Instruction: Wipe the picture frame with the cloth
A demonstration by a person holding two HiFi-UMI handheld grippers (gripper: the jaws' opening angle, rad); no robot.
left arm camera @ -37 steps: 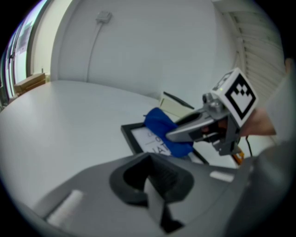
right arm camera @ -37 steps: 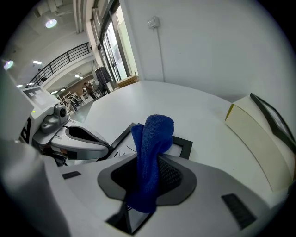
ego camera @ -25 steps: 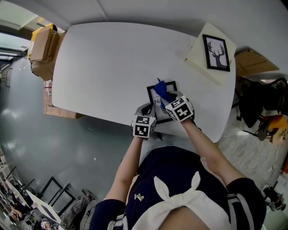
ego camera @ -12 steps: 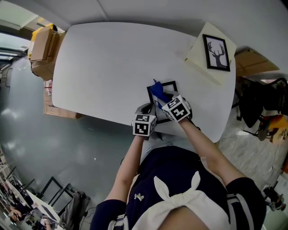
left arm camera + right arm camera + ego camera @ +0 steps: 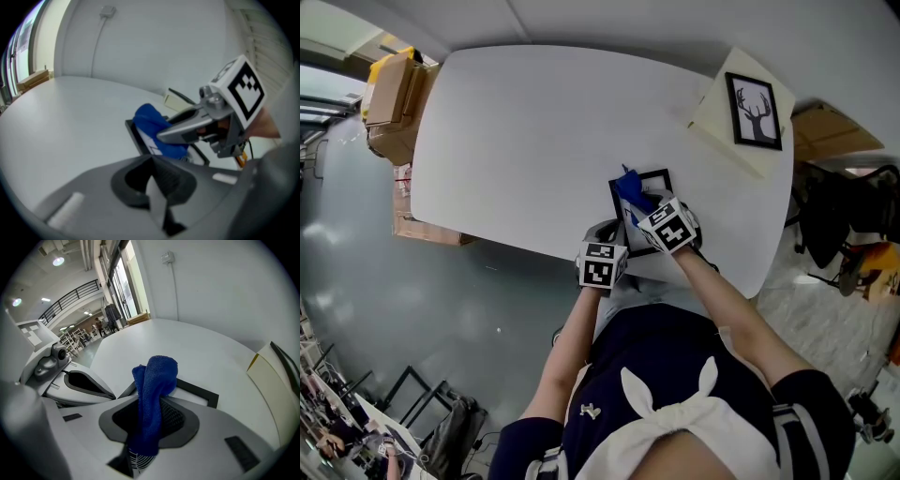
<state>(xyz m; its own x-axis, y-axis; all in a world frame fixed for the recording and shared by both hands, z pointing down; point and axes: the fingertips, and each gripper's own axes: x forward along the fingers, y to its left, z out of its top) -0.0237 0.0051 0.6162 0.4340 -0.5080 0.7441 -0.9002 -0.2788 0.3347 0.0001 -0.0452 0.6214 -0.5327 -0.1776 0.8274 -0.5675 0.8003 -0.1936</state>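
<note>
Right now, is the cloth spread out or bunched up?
Bunched: the right tongs pinch the blue cloth into a folded wad above the black picture frame.

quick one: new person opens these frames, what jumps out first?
The blue cloth, pinched in the right claw, sits over the black picture frame near the front edge of the white table. Next comes the second frame with a deer print, on a cream board at the table's far right corner.
</note>
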